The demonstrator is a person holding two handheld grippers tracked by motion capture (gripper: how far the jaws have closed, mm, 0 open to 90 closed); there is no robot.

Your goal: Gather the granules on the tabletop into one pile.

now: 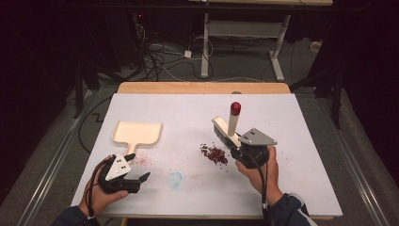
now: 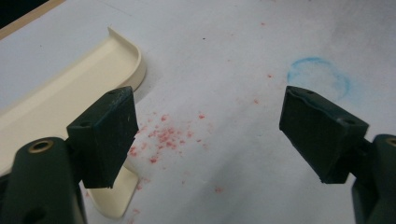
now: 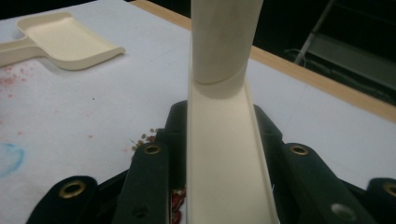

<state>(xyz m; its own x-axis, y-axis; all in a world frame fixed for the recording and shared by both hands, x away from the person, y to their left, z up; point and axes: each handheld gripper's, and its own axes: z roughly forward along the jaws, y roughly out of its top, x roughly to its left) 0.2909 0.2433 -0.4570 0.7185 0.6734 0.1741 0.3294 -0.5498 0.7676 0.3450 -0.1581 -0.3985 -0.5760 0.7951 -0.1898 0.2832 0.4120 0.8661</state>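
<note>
**Brush clamped in the right tool, dustpan waiting on the left**

So the right tool (image 1: 234,149) is gripping a cream hand brush (image 1: 225,130) by its body, jaws squeezed tight against both long sides, which the right gripper view shows really clearly. The brush's handle is sticking up toward 12 o'clock, tipped with a red cap (image 1: 235,108). The brush is sitting right at the 3 o'clock edge of a little pile of dark red crumbs (image 1: 214,154), roughly mid-counter.

The left tool (image 1: 137,167) is hanging out at about 8 o'clock on the white counter (image 1: 291,188), jaws spread wide with nothing between them. The cream dustpan (image 1: 137,133) is lying flat just past it toward 12 o'clock, its short handle pointing back at the person, and one jaw is hovering right by that handle. Whether it's touching is hard to tell.

There's pinkish red dust (image 2: 164,136) smeared under the left tool, and a faint blue ring (image 1: 175,179) is showing on the counter at 6 o'clock from the crumbs.
</note>
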